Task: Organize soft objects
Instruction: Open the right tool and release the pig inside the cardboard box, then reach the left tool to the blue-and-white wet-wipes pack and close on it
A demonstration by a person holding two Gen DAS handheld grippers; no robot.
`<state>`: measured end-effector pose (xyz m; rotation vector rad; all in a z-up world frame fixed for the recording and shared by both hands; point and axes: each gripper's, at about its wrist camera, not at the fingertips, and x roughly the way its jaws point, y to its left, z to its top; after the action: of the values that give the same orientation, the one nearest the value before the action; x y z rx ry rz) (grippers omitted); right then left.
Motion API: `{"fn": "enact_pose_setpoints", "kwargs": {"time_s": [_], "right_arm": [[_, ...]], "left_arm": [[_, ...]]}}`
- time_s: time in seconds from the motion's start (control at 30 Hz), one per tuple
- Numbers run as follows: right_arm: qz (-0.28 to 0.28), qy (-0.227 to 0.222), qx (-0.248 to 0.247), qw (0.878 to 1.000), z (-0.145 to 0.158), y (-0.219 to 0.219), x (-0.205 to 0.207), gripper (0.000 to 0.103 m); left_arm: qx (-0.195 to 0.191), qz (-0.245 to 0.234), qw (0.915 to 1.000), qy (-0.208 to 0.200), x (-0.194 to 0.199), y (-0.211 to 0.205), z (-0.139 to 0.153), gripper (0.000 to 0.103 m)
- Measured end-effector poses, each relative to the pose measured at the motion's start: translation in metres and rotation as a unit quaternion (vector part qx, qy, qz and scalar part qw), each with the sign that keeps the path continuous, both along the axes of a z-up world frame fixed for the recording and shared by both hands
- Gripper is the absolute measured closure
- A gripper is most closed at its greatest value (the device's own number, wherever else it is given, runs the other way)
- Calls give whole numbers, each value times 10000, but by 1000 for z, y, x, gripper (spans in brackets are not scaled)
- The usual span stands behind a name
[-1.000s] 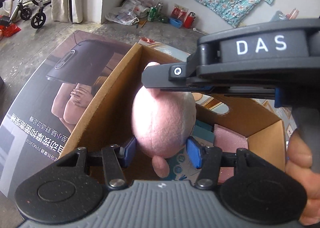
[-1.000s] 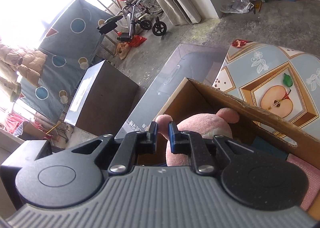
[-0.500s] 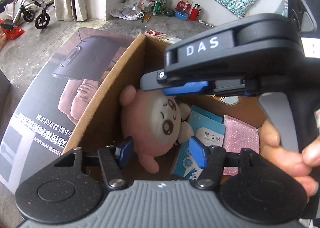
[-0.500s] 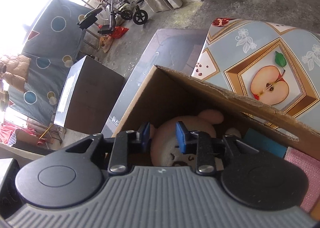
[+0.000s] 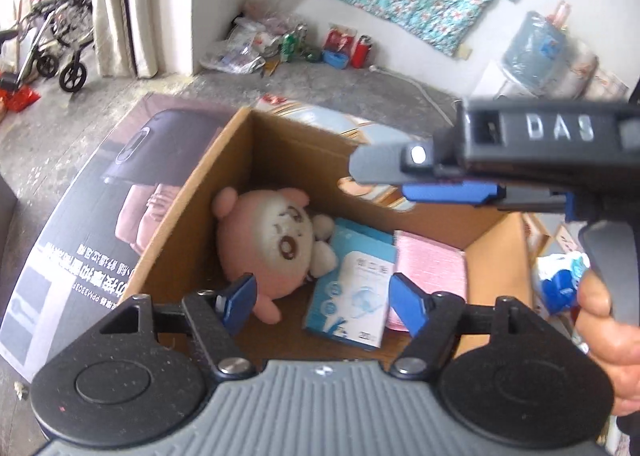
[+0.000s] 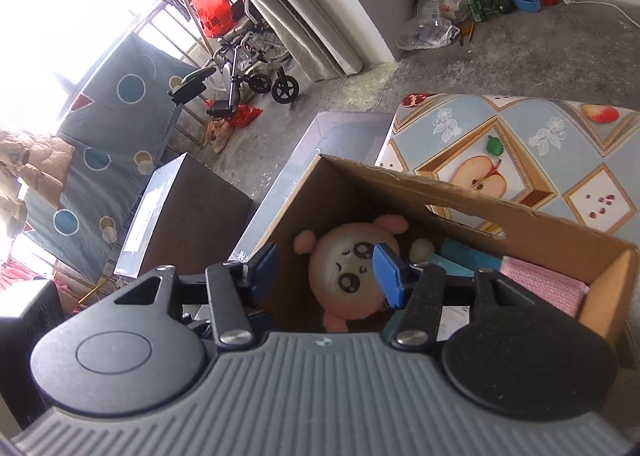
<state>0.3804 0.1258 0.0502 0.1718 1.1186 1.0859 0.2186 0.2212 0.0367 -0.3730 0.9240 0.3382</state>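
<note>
Two grippers above cardboard box (image 5: 188, 215), both spread wide, holding nothing. Left gripper (image 5: 320, 294) looks down into box; right gripper (image 6: 326, 270) also over it (seen side-on in left view, hand on trigger). Pink plush toy (image 5: 266, 244) lies face-up in box's left end, round, fuzzy. Beside it blue packet (image 5: 352, 296), then pink cloth (image 5: 430, 268). Box on fruit-patterned tablecloth (image 6: 520, 159). Beyond: concrete floor (image 6: 520, 55), wheelchair (image 6: 256, 71).
</note>
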Motion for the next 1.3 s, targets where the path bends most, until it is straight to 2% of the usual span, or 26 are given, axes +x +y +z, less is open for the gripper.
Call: {"fn": "enact_pose_setpoints", "kwargs": {"time_s": [0.13,0.23,0.43,0.53,0.63,0.77,0.83,0.93,1.13,1.3], "right_arm": [[-344,-167,56,9993,14,-68,-10,49],[-725,-274,69,9970,25,-125,-10,49],[-1739,-409,-47,9839,32,-252,7,49],[-2118,-281,-263,9766,19,-302,22,49],[-2356,-216,-593,9698,-1,-339,43,49],[-2492,-90,-897,9642,-31,-364,78,49],[-2515,-2,-1022,9624,-47,-369,98,49],[-2513,132,-1183,9606,-72,-363,128,51],[-2397,296,-1473,9592,-108,-348,167,52],[-2249,314,-1797,9572,-124,-332,187,51]], "left_arm": [[127,-461,9986,-227,-2,-39,18,25],[313,-900,9946,-422,2,-77,31,22],[831,-1802,9785,-557,30,-159,36,20],[1036,-2246,9676,-515,54,-198,27,20],[1125,-2641,9576,-220,85,-233,8,20],[518,-2732,9600,319,132,-254,-26,25],[122,-2595,9641,545,153,-257,-41,33],[-296,-2340,9684,815,182,-255,-61,34],[-669,-2230,9654,1174,221,-258,-88,33],[-694,-2178,9637,1379,236,-264,-106,34]]}}
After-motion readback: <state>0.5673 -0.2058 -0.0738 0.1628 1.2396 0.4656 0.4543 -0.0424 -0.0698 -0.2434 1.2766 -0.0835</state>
